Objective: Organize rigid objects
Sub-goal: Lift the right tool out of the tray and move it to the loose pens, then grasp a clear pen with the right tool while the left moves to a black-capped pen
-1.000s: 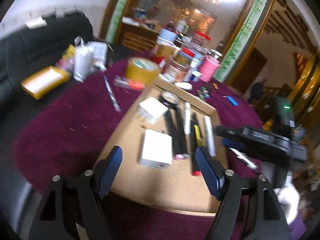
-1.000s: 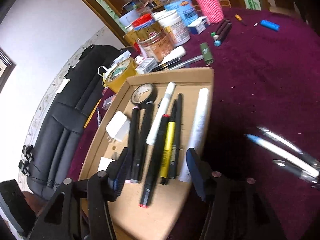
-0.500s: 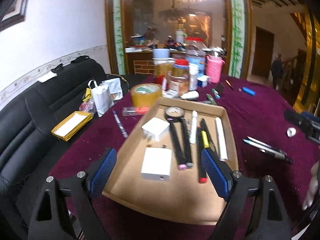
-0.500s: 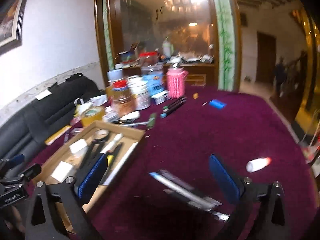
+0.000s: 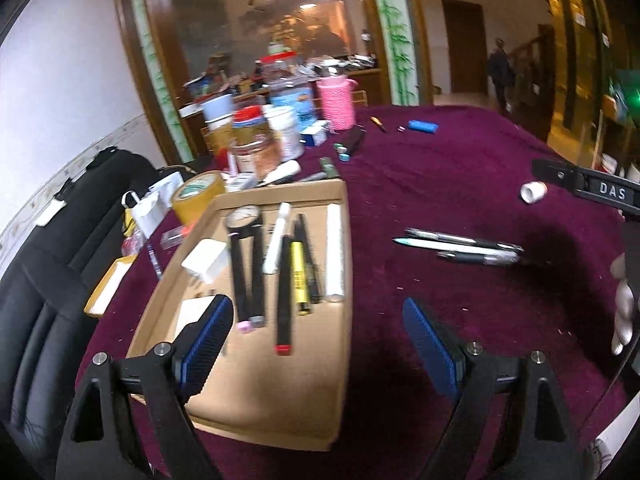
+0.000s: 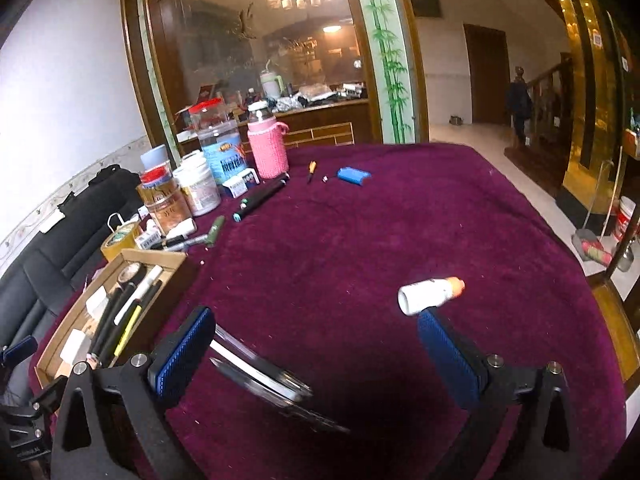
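Note:
A shallow cardboard tray point(image 5: 256, 400) lies on the purple tablecloth and holds several markers point(image 5: 248, 268), two white chargers and a small roll of tape. My left gripper point(image 5: 316, 320) hovers open over the tray's near right edge, with nothing between its pads. Three pens point(image 5: 460, 246) lie side by side on the cloth to the right of the tray. My right gripper point(image 6: 314, 328) stands wide open just above those pens point(image 6: 260, 376), which are blurred and lie near its left finger. A small white bottle with an orange cap point(image 6: 430, 294) lies beyond its right finger.
Jars, tubs and a pink-sleeved bottle point(image 6: 267, 148) crowd the table's far left, with a blue lighter point(image 6: 354, 175) and loose markers nearby. A yellow tape roll point(image 5: 198, 196) sits behind the tray. A black sofa point(image 5: 48, 280) runs along the left. A person's hand point(image 5: 624, 312) shows at right.
Both views swung right, away from the tray. The right gripper's jaws widened and it moved from over the tray to over the loose pens. The left gripper rolled level.

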### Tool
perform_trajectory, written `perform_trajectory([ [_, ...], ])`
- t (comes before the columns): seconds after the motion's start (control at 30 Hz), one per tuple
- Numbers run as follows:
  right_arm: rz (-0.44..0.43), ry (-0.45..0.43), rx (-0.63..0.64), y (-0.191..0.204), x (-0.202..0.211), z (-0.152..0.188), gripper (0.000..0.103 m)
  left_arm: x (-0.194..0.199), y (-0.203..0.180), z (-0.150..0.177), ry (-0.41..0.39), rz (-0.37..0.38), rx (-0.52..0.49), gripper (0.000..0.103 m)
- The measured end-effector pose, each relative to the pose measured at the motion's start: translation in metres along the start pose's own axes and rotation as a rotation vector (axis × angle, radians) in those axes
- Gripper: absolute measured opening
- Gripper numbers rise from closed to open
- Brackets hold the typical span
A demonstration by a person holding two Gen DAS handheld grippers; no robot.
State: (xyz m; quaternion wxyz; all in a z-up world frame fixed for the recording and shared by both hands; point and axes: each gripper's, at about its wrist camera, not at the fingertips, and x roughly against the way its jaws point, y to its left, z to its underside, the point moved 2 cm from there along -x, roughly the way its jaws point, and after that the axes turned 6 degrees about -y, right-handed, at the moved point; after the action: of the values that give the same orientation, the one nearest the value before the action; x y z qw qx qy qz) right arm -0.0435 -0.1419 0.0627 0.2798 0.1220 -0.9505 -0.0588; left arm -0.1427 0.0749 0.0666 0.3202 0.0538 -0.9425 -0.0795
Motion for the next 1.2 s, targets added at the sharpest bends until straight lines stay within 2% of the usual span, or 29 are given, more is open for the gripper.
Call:
perform_trajectory([
  [0.2, -0.057, 0.091, -0.018, -0.011, -0.02, 0.012, 0.102, -0.009, -0.021, 0.002, 0.042, 0.016, -0.042, 0.086],
  [0.33, -0.098, 0.177, -0.034, -0.01, -0.041, 0.023, 0.102, -0.014, -0.023, 0.004, 0.079, 0.038, -0.026, 0.086],
  [0.43, -0.256, 0.279, -0.126, -0.007, -0.054, 0.034, 0.103, -0.016, -0.016, 0.005, 0.092, 0.043, 0.01, 0.086],
  [0.53, -0.458, 0.412, -0.245, 0.0, -0.066, 0.051, 0.103, -0.019, -0.009, 0.005, 0.108, 0.064, 0.059, 0.086],
  [0.6, -0.525, 0.423, -0.265, 0.005, -0.063, 0.054, 0.103, -0.02, -0.007, 0.006, 0.112, 0.083, 0.078, 0.086],
  [0.63, -0.623, 0.454, -0.295, 0.01, -0.061, 0.056, 0.103, -0.02, -0.007, 0.006, 0.113, 0.089, 0.082, 0.086],
  [0.67, -0.761, 0.502, -0.354, 0.017, -0.06, 0.06, 0.103, -0.02, -0.008, 0.007, 0.114, 0.097, 0.083, 0.086],
  [0.7, -0.826, 0.529, -0.378, 0.022, -0.058, 0.061, 0.103, -0.02, -0.009, 0.007, 0.116, 0.103, 0.084, 0.086],
  [0.73, -0.83, 0.524, -0.372, 0.025, -0.054, 0.06, 0.103, -0.021, -0.009, 0.008, 0.118, 0.108, 0.085, 0.086],
  [0.83, -0.695, 0.439, -0.321, 0.014, -0.049, 0.049, 0.103, -0.021, -0.009, 0.01, 0.125, 0.136, 0.096, 0.086],
  [0.9, -0.513, 0.396, -0.262, 0.002, -0.05, 0.041, 0.103, -0.021, -0.008, 0.01, 0.129, 0.153, 0.108, 0.086],
  [0.93, -0.391, 0.376, -0.192, -0.001, -0.05, 0.039, 0.1, -0.022, -0.008, 0.01, 0.131, 0.156, 0.113, 0.086],
  [0.97, -0.33, 0.367, -0.148, -0.002, -0.05, 0.038, 0.098, -0.023, -0.007, 0.011, 0.133, 0.159, 0.12, 0.086],
  [1.0, -0.267, 0.36, -0.1, -0.002, -0.05, 0.037, 0.088, -0.023, -0.006, 0.011, 0.135, 0.162, 0.126, 0.086],
  [1.03, -0.23, 0.357, -0.066, 0.0, -0.051, 0.037, 0.078, -0.023, -0.006, 0.011, 0.137, 0.178, 0.14, 0.086],
  [1.1, -0.218, 0.367, -0.028, 0.003, -0.056, 0.037, 0.07, -0.024, -0.007, 0.013, 0.145, 0.221, 0.168, 0.086],
  [1.2, -0.213, 0.376, 0.041, 0.019, -0.069, 0.036, 0.067, -0.026, -0.013, 0.016, 0.169, 0.316, 0.221, 0.086],
])
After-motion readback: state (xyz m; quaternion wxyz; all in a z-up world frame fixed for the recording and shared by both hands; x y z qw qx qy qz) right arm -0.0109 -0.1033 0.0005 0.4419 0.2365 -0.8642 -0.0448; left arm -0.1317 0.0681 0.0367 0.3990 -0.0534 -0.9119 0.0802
